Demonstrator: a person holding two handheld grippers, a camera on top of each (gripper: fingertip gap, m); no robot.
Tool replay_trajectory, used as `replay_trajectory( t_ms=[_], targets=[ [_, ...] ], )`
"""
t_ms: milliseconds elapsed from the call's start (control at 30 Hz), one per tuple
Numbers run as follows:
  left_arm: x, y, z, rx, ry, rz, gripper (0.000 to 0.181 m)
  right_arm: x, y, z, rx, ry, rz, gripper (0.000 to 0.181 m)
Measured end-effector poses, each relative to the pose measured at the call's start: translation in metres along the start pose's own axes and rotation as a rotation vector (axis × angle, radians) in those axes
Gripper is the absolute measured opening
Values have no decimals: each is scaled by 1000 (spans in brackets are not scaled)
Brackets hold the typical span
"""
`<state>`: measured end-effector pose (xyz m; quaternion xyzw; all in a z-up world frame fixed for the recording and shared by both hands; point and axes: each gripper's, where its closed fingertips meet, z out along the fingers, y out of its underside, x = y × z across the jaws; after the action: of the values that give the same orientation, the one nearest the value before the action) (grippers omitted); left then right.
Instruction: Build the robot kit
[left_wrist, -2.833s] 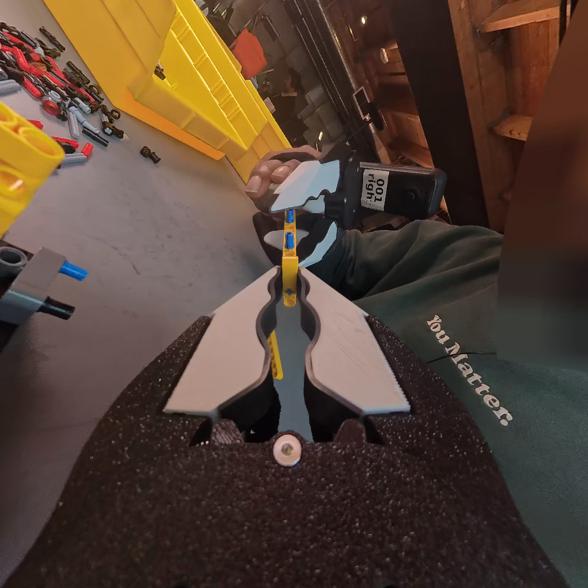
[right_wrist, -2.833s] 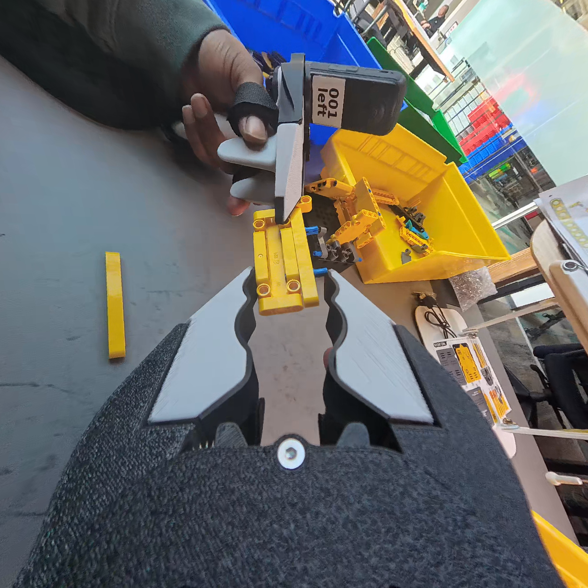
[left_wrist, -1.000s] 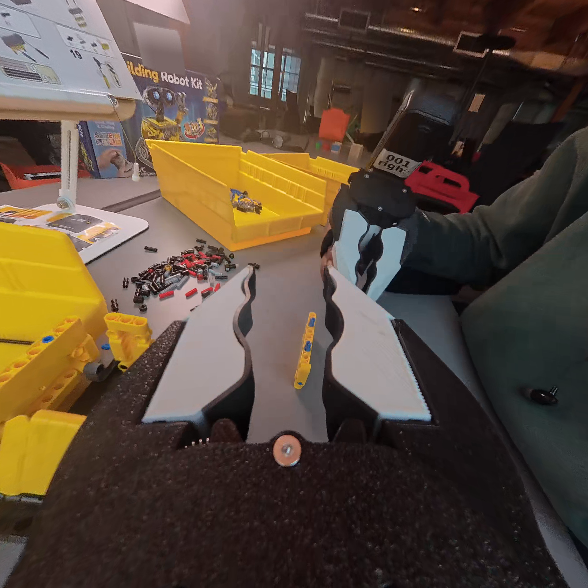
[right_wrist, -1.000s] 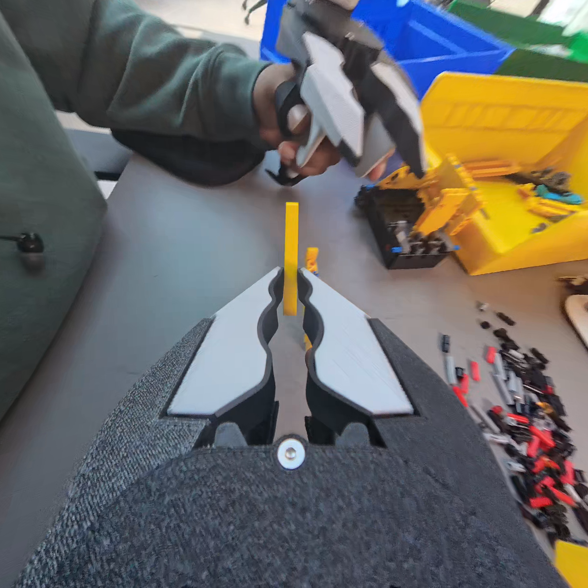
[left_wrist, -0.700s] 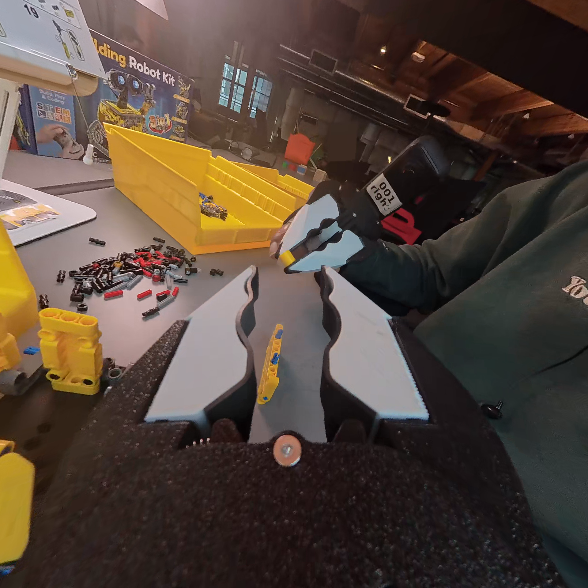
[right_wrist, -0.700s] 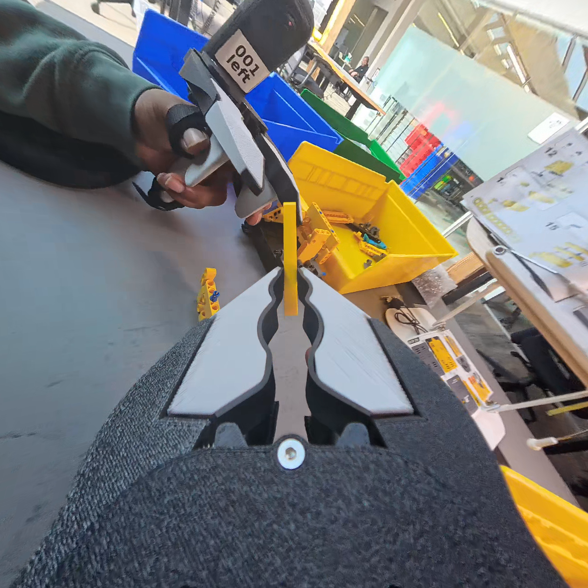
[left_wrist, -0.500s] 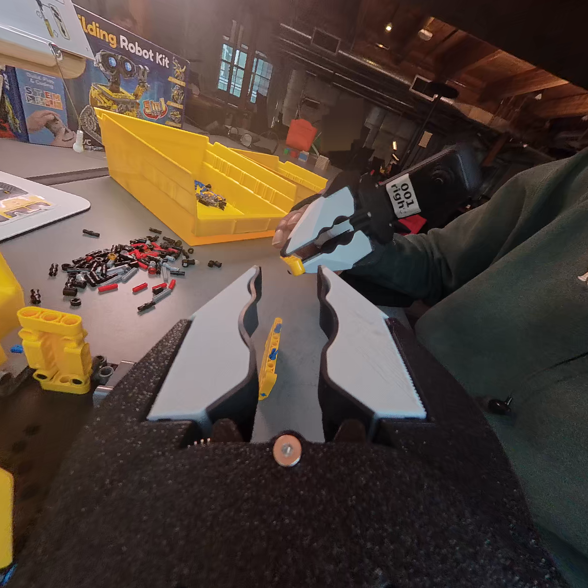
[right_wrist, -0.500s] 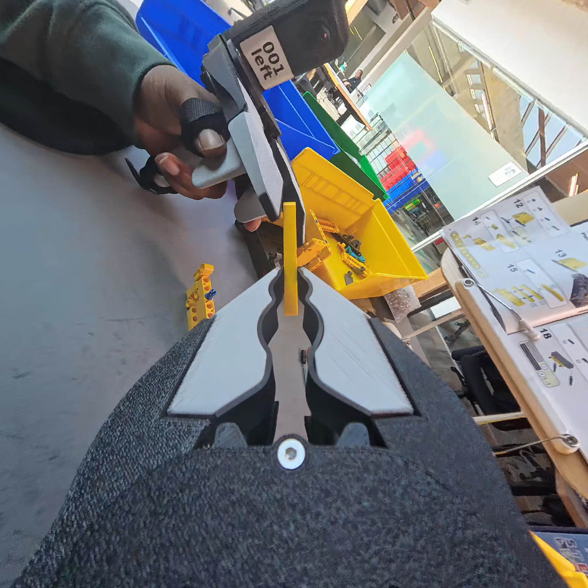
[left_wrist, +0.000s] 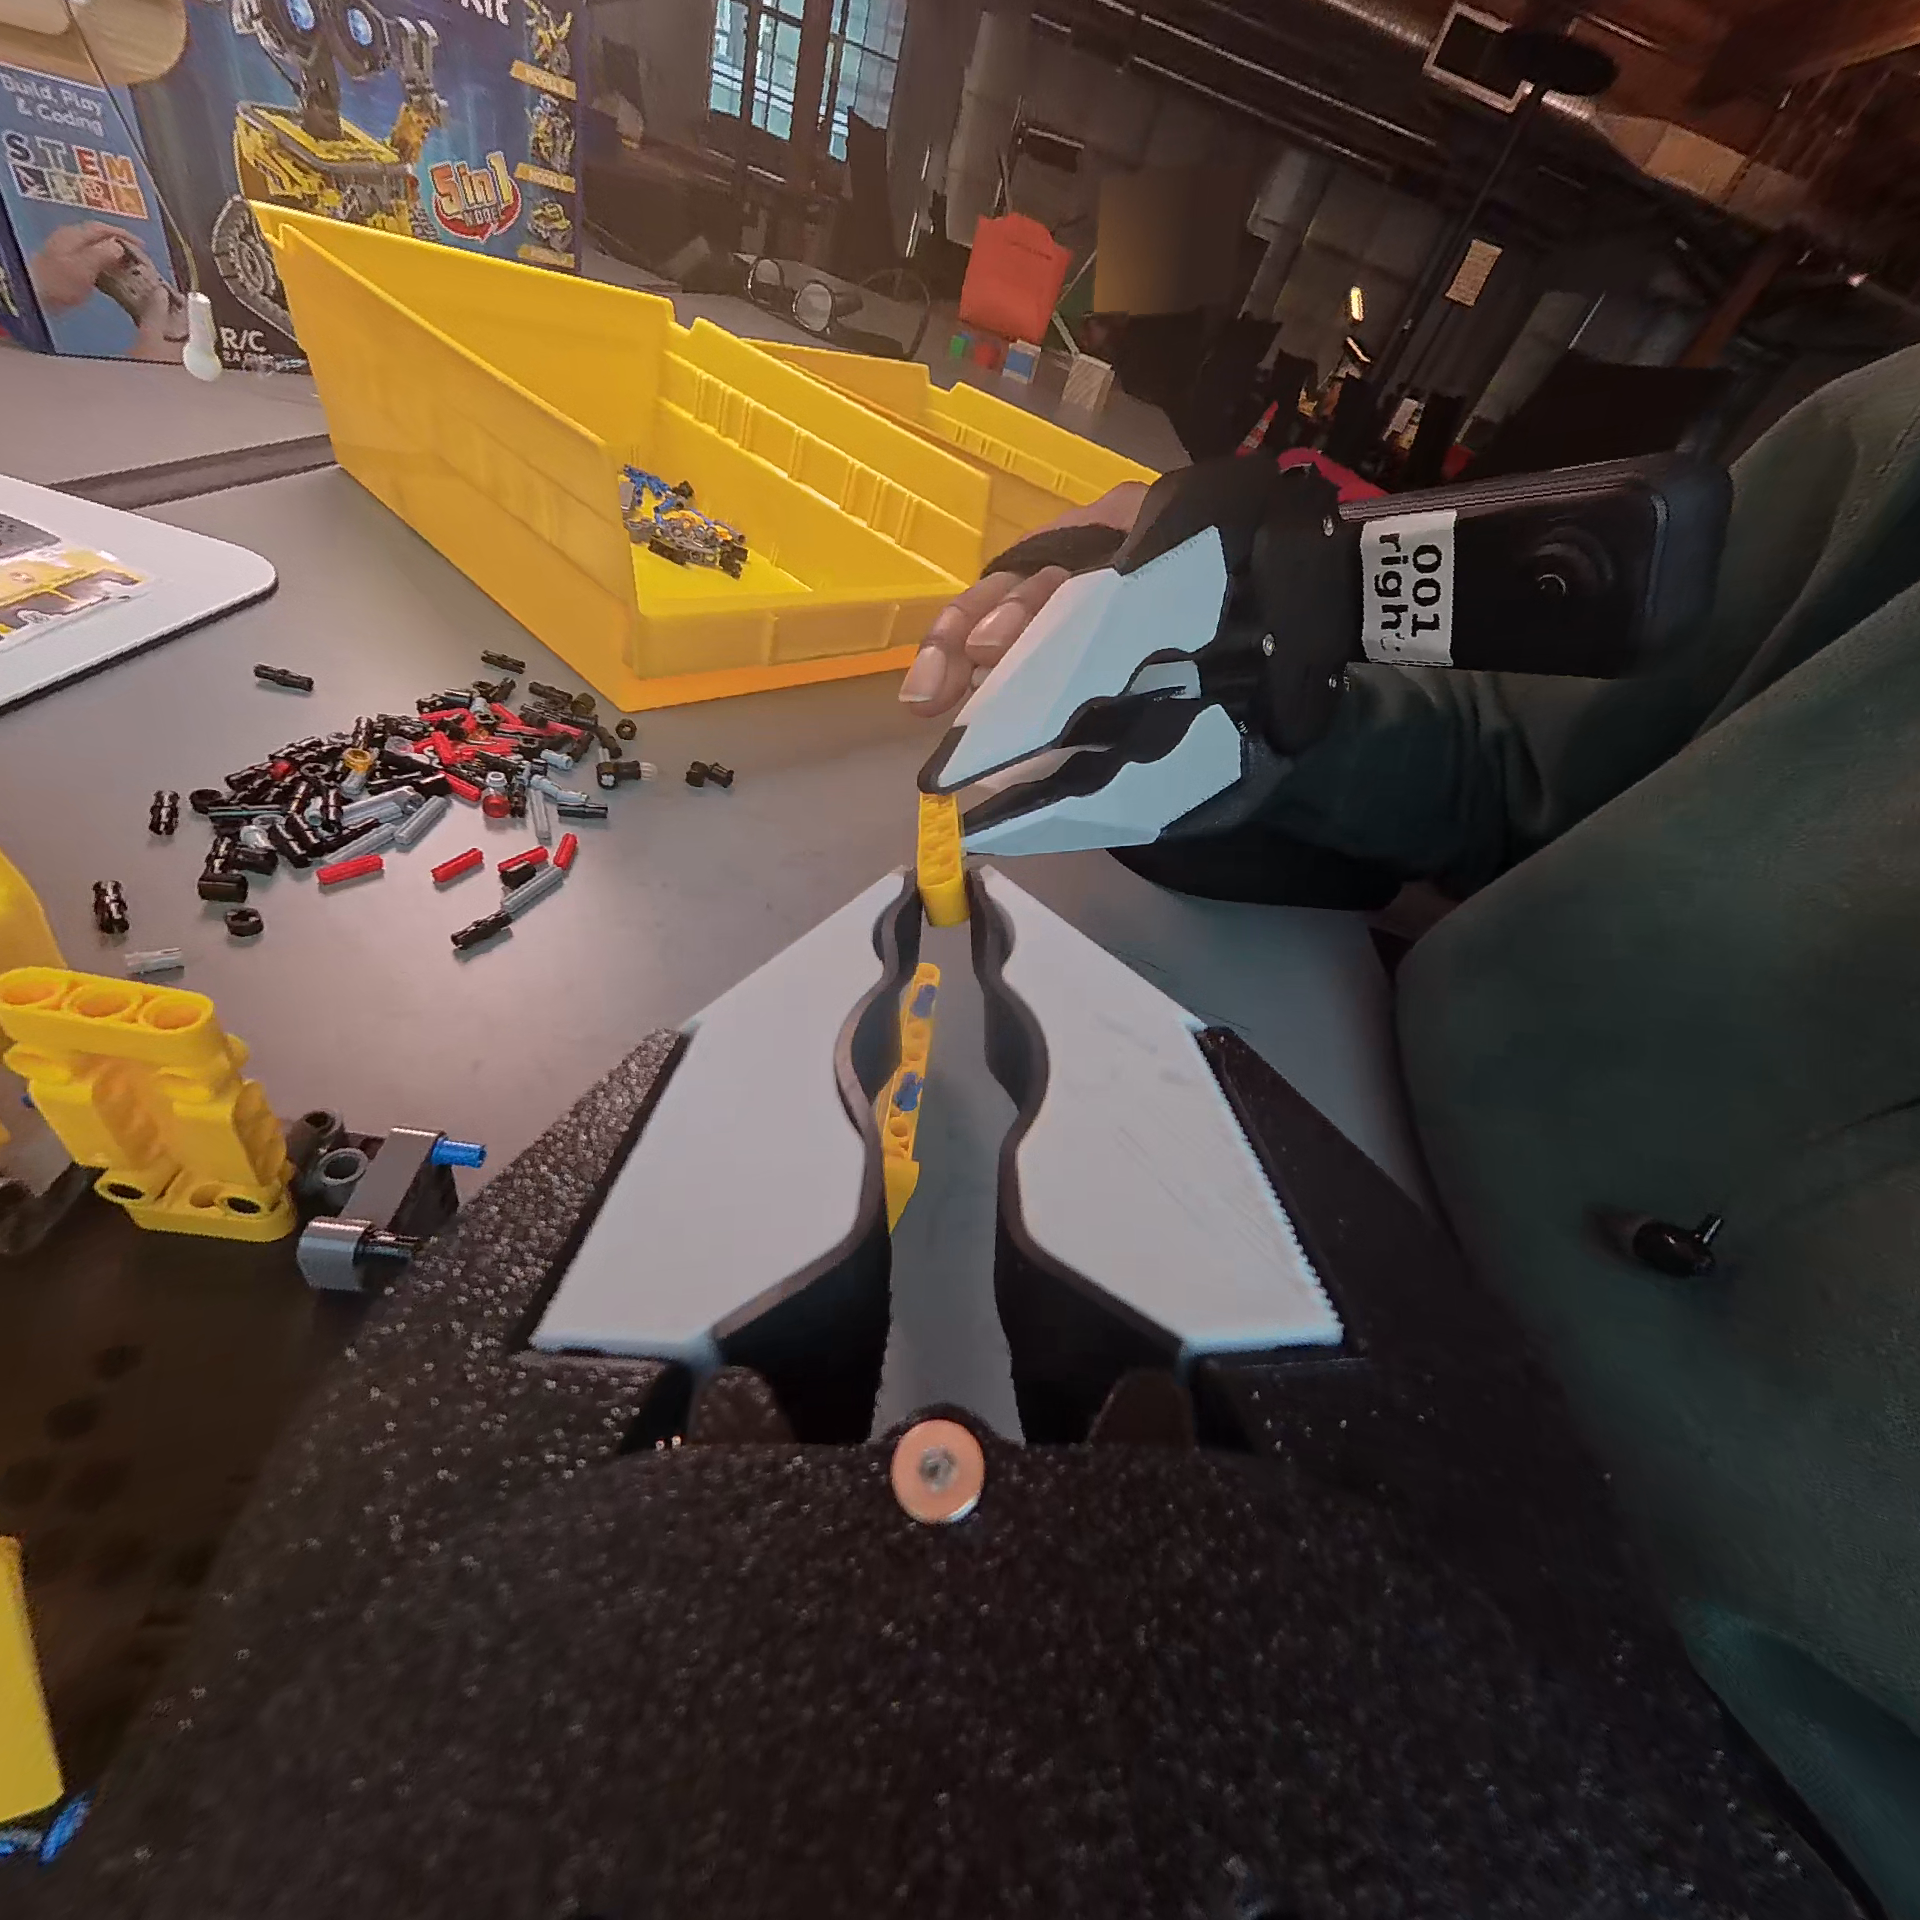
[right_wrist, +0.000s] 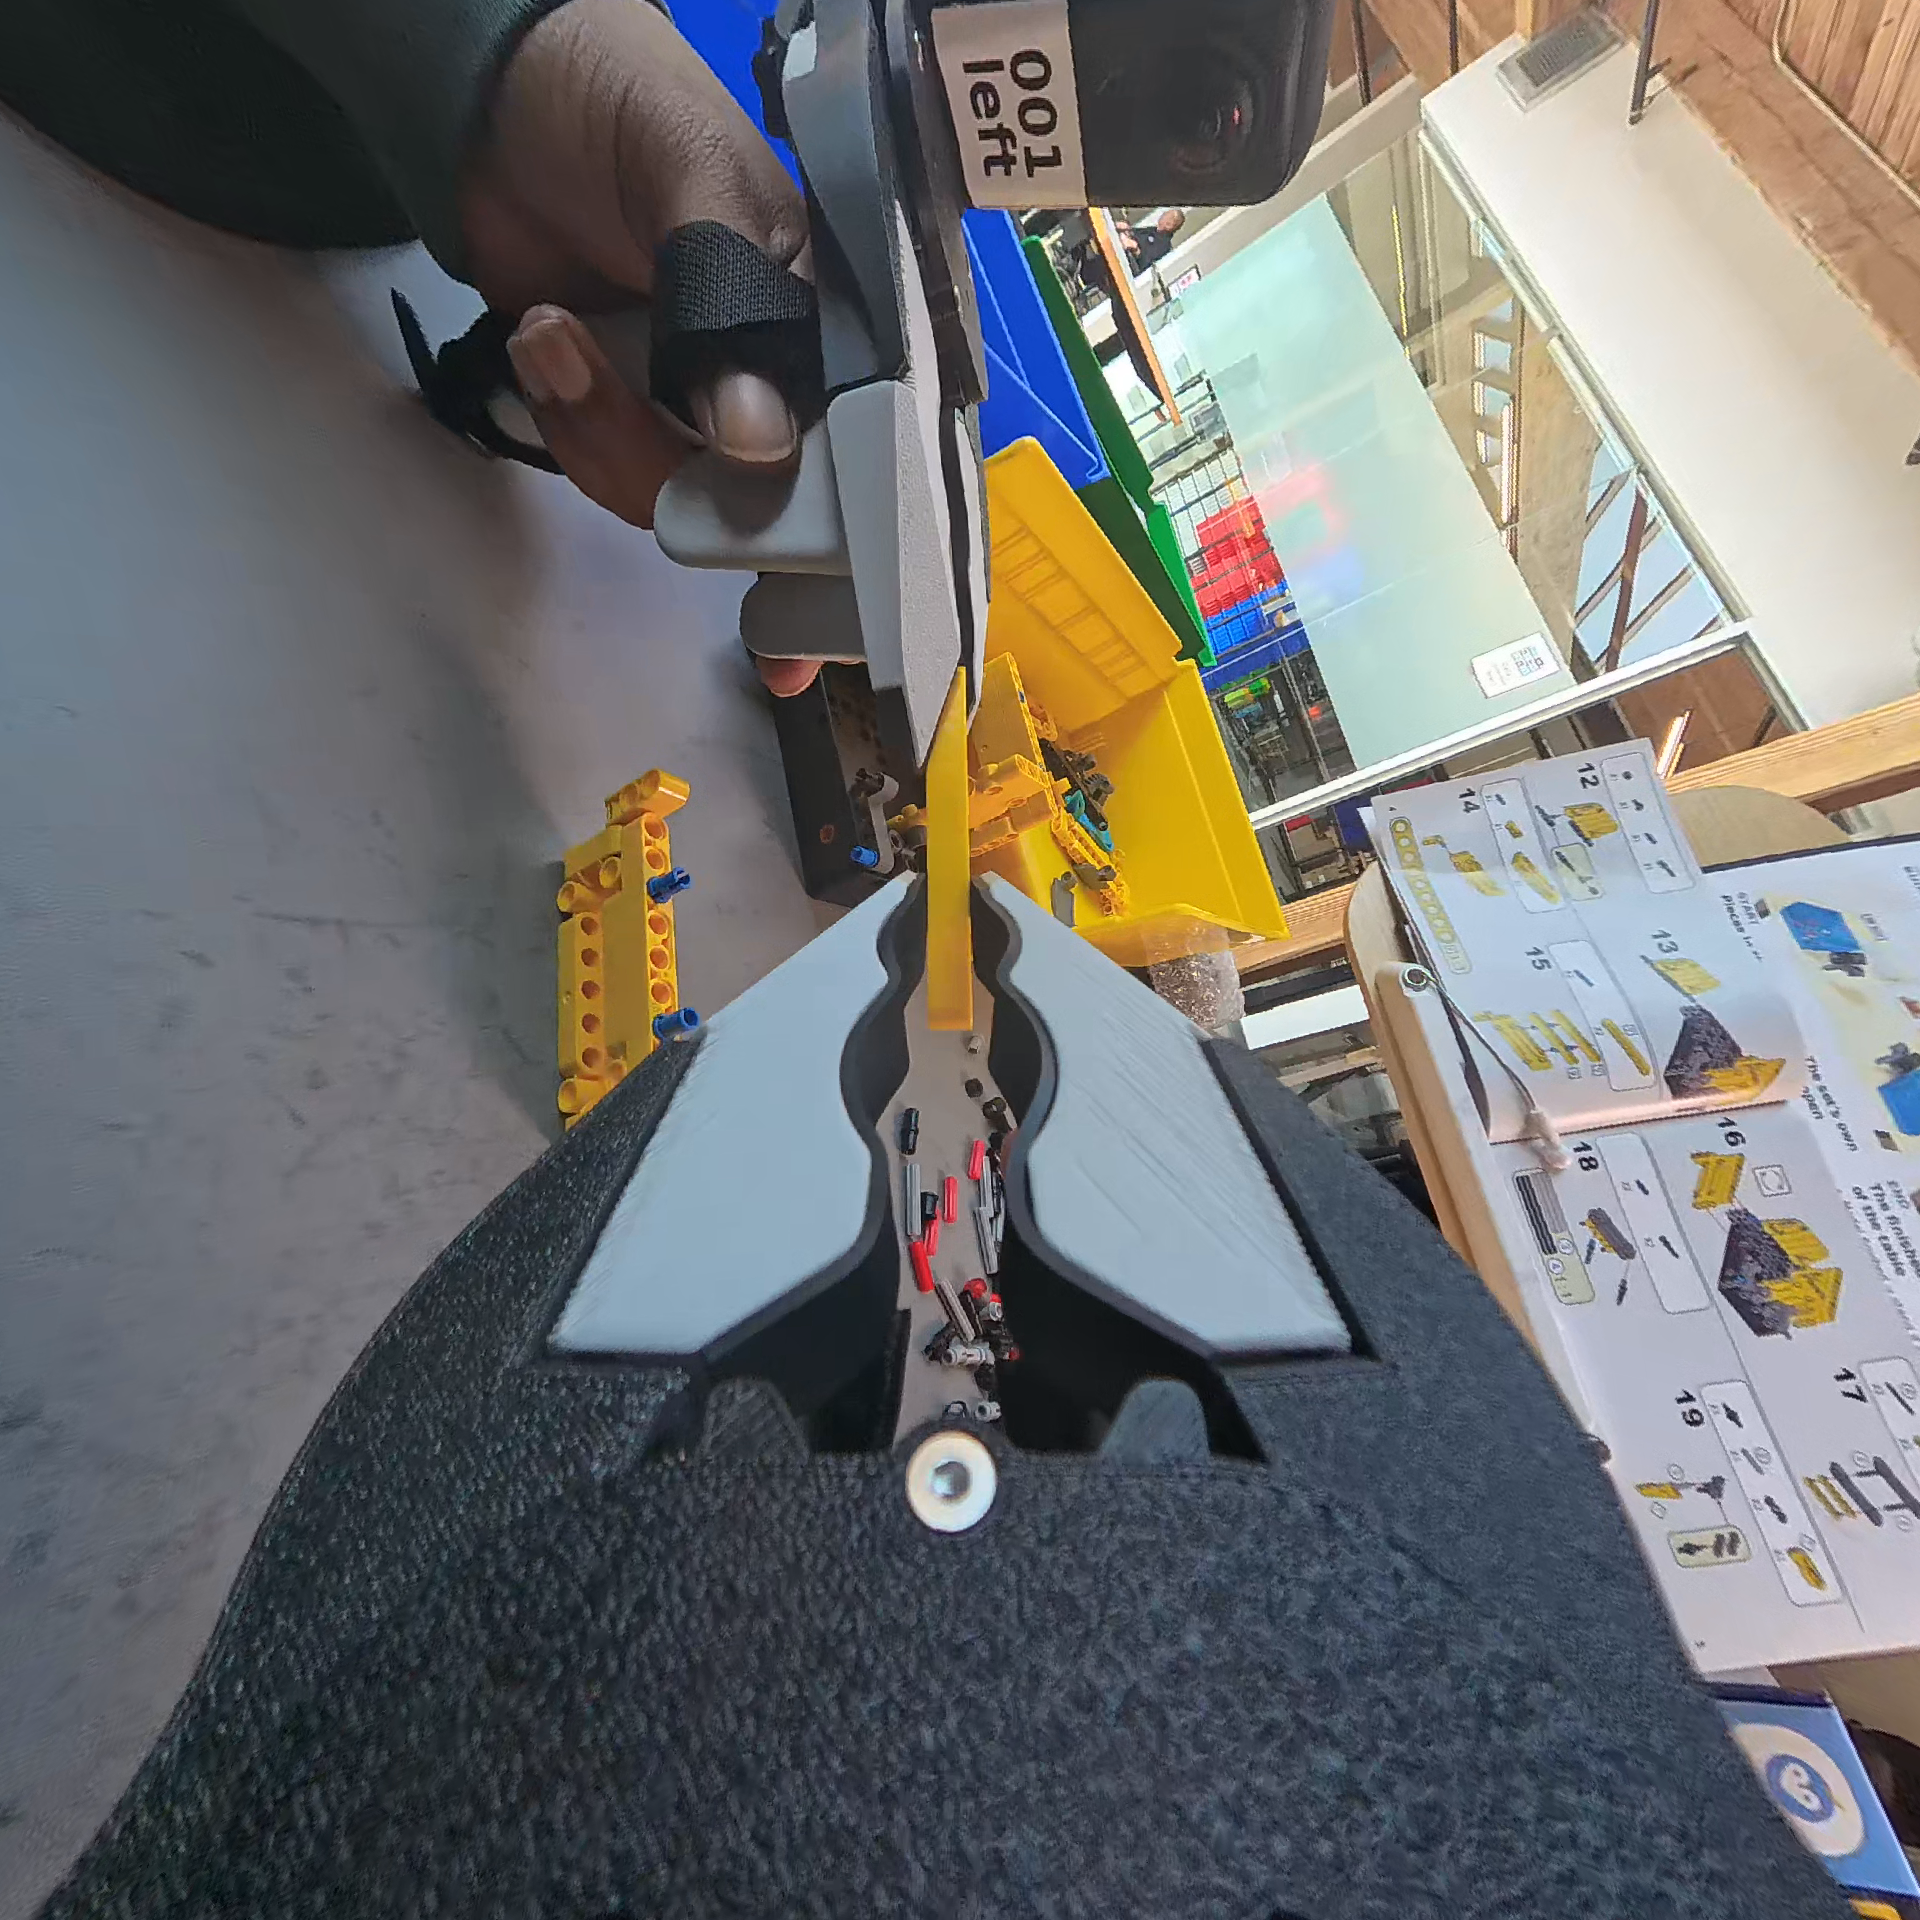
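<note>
— What have you got between your fingers?

— My left gripper (left_wrist: 943, 896) is pinched on one end of a thin flat yellow plastic beam (left_wrist: 938, 858); my right gripper (right_wrist: 948, 914) clamps its other end, jaws narrow on both. In the right wrist view the beam (right_wrist: 950, 862) stands at twelve o'clock, its far tip at the left gripper (right_wrist: 940, 675).

— And below?

— A yellow holed plastic block with blue pins (right_wrist: 620, 935) lies on the grey tabletop (right_wrist: 260, 831), at ten o'clock of my right fingertips. It also shows under my left jaws (left_wrist: 902, 1091), touching neither, I think. A heap of small black, red and grey pins (left_wrist: 416, 779) sits at ten o'clock, near a long yellow plastic bin (left_wrist: 582, 488).
</note>
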<state>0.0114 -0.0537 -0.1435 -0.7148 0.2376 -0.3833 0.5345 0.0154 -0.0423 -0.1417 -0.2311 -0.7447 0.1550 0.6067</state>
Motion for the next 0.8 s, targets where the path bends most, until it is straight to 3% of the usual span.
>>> replay_trajectory(
  t_ms=[200, 367, 467, 633, 800],
  targets=[
    [0, -1, -2, -1, 0, 8, 7, -2, 0, 0, 23, -43, 137, 11],
    [4, -4, -8, 1, 5, 88, 6, -2, -8, -8, 151, -239, 558, 21],
    [8, -5, -9, 0, 14, 131, 6, 0, -6, -13, 188, -320, 711, 22],
    [13, 0, -4, -16, 38, 138, 6, -9, -9, -12, 203, -401, 785, 22],
    [15, -1, -4, -14, 43, 153, 6, -9, -4, -10, 182, -389, 792, 16]
  ],
)
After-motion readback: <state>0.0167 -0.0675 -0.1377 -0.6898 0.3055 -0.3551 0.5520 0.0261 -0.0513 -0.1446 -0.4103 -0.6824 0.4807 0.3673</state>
